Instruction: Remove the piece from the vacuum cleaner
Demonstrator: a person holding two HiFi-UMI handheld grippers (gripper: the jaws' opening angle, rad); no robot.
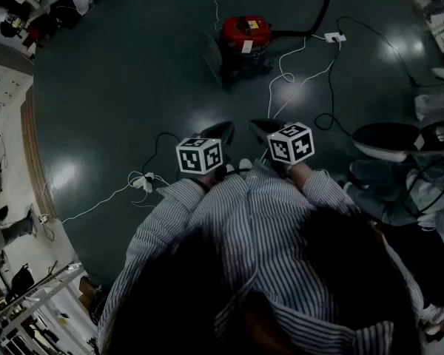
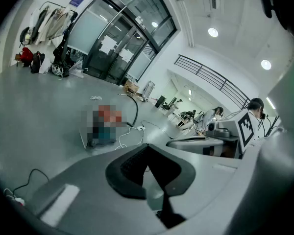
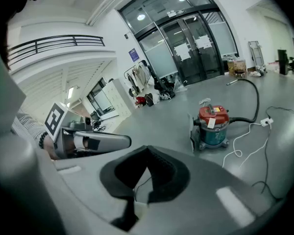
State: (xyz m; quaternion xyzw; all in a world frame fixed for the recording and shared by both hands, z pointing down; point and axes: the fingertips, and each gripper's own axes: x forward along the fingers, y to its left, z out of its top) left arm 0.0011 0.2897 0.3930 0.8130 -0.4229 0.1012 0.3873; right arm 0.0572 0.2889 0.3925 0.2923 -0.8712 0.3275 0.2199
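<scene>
Clenched on nothing and held side by side, the left gripper [image 1: 219, 132] and right gripper [image 1: 264, 128] aim down-forward at the red vacuum cleaner [image 1: 246, 40], upright on the floor [image 1: 126, 87] well ahead, marginally nearer the right, its hose [image 1: 323, 9] trailing off rightward.

Person seen from above: dark hair [image 1: 207, 287]; long-sleeved shirt [image 1: 259, 220], white with thin dark stripes; sleeves [image 1: 163, 213] reach wrists. Dark beaded bracelet [image 3: 41, 140] on left wrist. Left gripper [image 1: 223, 129] and right gripper [image 1: 263, 126]: smooth pale grey shells, black ribbed pads [image 3: 159, 173]. Each carries white cube [image 1: 199, 156] printed with black square markers.
</scene>
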